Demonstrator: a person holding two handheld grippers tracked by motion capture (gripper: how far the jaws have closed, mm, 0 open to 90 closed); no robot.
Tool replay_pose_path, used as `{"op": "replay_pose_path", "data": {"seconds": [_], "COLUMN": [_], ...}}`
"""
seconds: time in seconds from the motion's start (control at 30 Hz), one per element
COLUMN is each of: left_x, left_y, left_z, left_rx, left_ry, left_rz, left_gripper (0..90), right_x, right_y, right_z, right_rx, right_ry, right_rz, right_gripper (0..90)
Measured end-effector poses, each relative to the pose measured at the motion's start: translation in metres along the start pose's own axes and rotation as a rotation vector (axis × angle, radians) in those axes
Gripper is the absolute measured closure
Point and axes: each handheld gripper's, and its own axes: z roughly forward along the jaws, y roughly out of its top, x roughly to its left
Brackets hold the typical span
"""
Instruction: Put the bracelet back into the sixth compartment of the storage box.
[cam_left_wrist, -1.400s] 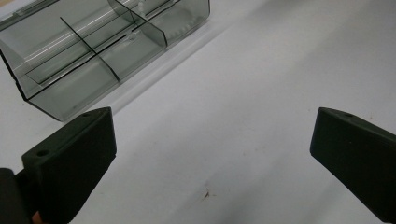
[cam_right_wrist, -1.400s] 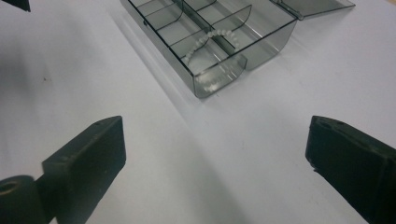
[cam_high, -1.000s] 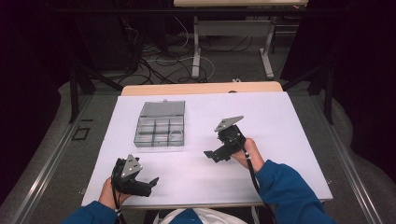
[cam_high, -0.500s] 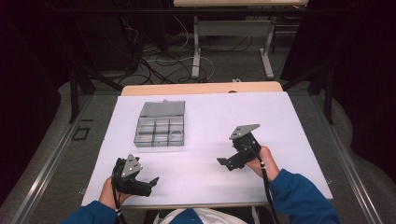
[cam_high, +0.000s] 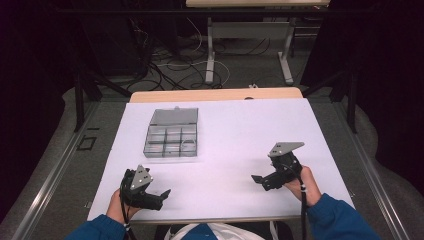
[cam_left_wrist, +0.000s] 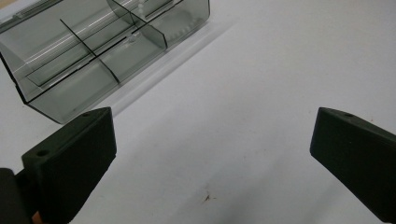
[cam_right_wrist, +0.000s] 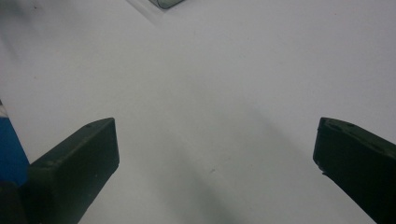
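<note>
Flanking one compartment box (cam_high: 171, 138): two empty, wide-spread claws.

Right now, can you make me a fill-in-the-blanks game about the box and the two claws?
1. The clear divided box lies nearer the ___ claw.
2. Both the left claw and the right claw have jaws standing wide ___.
3. The sheet covering the table is ___ in colour.
4. Between the jaws of the right claw there is ___ but bare sheet.

Missing words: left; open; white; nothing
</note>
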Motion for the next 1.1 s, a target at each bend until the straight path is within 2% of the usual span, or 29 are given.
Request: {"op": "replay_pose_path", "data": {"seconds": [0.07,0.2,0.27,0.33,0.5,0.53,0.63,0.77,0.8,0.83,0.93,0.97,1.0,1.1], "left_x": [0.0,0.0,0.0,0.0,0.0,0.0,0.0,0.0,0.0,0.0,0.0,0.0,0.0,0.0], "left_y": [0.0,0.001,0.001,0.001,0.001,0.0,0.0,0.0,0.0,0.001,0.0,0.0,0.0,0.001], "left_z": [0.0,0.0,0.0,-0.001,0.0,0.0,0.0,0.0,0.0,0.0,0.0,0.0,0.0,0.0], "left_rx": [0.0,0.014,0.006,0.015,0.005,0.006,0.007,-0.001,0.005,0.007,0.003,0.0,0.003,0.007], "left_ry": [-0.004,-0.012,-0.007,-0.017,-0.006,-0.009,-0.011,-0.007,-0.011,-0.012,-0.01,-0.009,-0.011,-0.013], "left_rz": [-0.004,0.0,-0.002,-0.001,0.001,-0.001,-0.001,-0.002,0.0,0.0,-0.001,-0.002,-0.001,-0.001], "left_gripper": [0.3,0.3,0.3,0.3,0.3,0.3,0.3,0.3,0.3,0.3,0.3,0.3,0.3,0.3], "right_x": [-0.001,-0.002,-0.004,-0.003,-0.001,-0.002,-0.001,-0.001,0.0,0.0,0.001,0.001,0.001,0.001], "right_y": [-0.006,-0.015,-0.019,-0.024,-0.036,-0.037,-0.044,-0.051,-0.053,-0.055,-0.061,-0.063,-0.064,-0.069], "right_z": [-0.005,-0.012,-0.015,-0.017,-0.023,-0.024,-0.028,-0.031,-0.033,-0.032,-0.036,-0.036,-0.038,-0.04], "right_rx": [-0.002,0.0,0.003,0.002,0.002,0.002,0.015,0.001,0.019,-0.002,0.013,-0.001,0.013,-0.012], "right_ry": [-0.018,-0.024,-0.031,-0.039,-0.072,-0.068,-0.071,-0.087,-0.075,-0.09,-0.09,-0.091,-0.09,-0.099], "right_rz": [0.008,0.016,0.004,0.019,0.026,0.009,0.016,0.019,0.031,0.024,0.031,0.03,0.035,0.047], "right_gripper": [0.0,0.0,0.0,0.0,0.0,0.0,0.0,0.0,0.0,0.0,0.0,0.0,0.0,0.0]}}
